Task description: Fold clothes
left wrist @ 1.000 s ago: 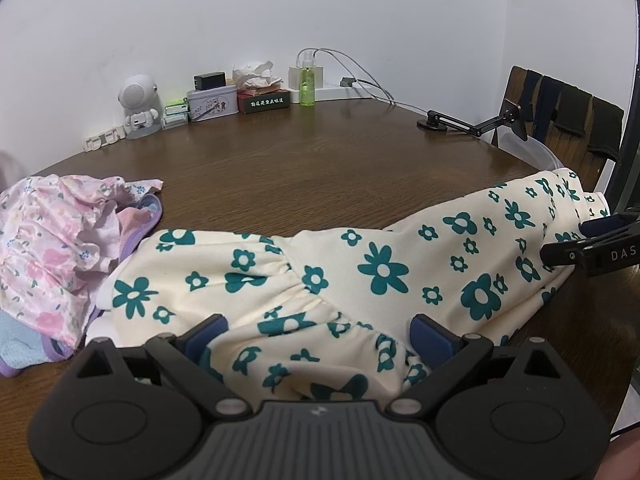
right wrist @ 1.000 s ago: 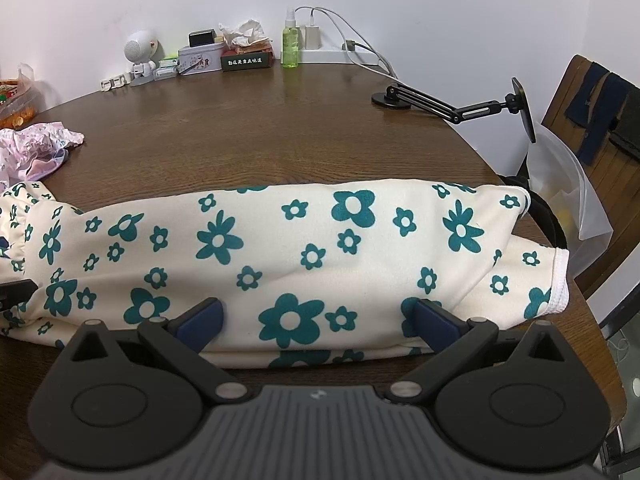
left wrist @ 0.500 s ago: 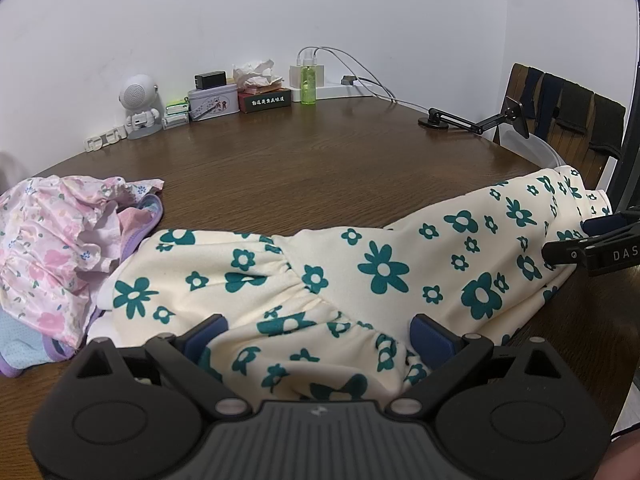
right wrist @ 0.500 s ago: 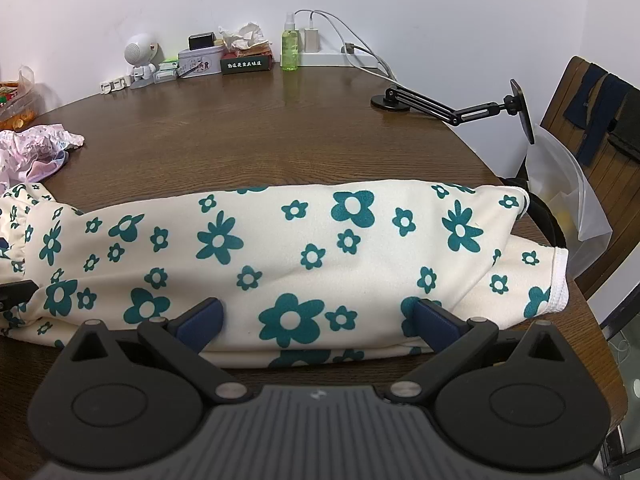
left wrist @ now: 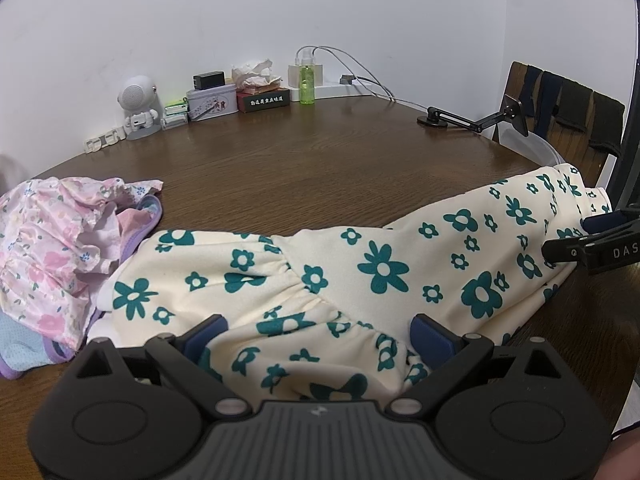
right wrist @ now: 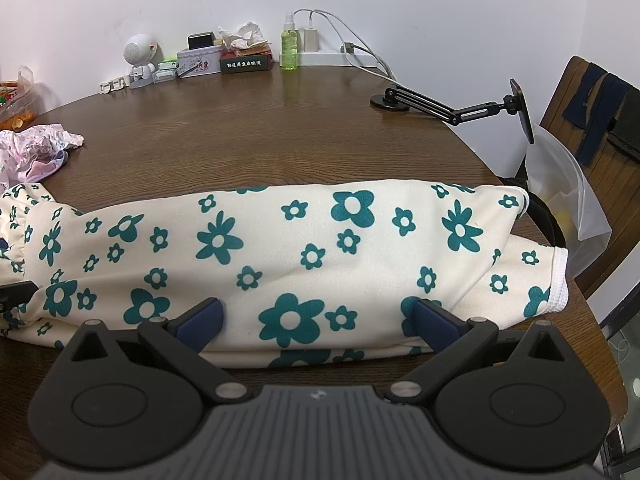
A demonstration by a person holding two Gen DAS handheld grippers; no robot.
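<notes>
Cream trousers with teal flowers (left wrist: 384, 268) lie lengthwise across the brown round table (left wrist: 320, 168), gathered waist to the left, leg hems (right wrist: 556, 280) at the right edge. My left gripper (left wrist: 318, 336) is open at the waist end, and bunched cloth lies between its blue fingers (left wrist: 204, 334). My right gripper (right wrist: 318, 320) is open at the near edge of the legs, with cloth between its fingers (right wrist: 436, 320). In the left wrist view the right gripper (left wrist: 592, 248) shows as a black piece at the far right.
A heap of pink floral clothes (left wrist: 52, 240) lies left of the trousers. A black phone-holder arm (right wrist: 452, 108) stands at the back right. A speaker figure (right wrist: 140, 58), tin box, tissues, a green spray bottle (right wrist: 289, 50) and a power strip line the wall. A chair (right wrist: 592, 128) stands at the right.
</notes>
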